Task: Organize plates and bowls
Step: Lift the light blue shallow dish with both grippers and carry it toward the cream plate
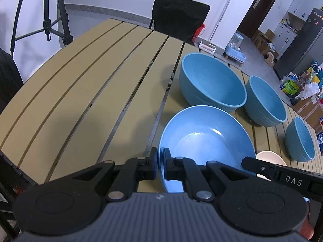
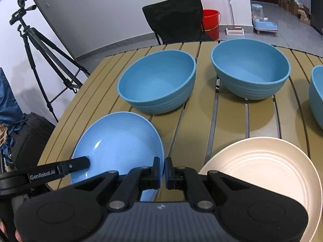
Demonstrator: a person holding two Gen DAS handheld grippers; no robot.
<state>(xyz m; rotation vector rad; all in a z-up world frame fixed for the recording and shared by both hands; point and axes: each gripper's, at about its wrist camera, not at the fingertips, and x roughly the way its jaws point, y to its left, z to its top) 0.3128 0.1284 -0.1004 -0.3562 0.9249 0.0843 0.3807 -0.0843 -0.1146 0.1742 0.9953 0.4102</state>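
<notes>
Both your grippers, left (image 1: 160,164) and right (image 2: 164,172), pinch opposite rims of the blue plate (image 2: 119,143); the cream plate (image 2: 262,167) lies just right on the surface (image 1: 80,92).

The near rim of the shallow light-blue plastic plate (image 1: 206,139) is hidden behind the left gripper (image 1: 160,161), whose pads are pinched onto that rim. In the right wrist view the same plate's near edge disappears behind the right gripper (image 2: 164,168), clamped on its right rim. The cream ribbed plastic plate (image 2: 268,165) is partly covered by that gripper's body and cut by the bottom edge. The small teal plastic bowl (image 2: 318,92) is cut off by the right edge. Clutter on the floor (image 1: 298,84) beyond the slatted tan table (image 1: 80,80) is too small to identify.
</notes>
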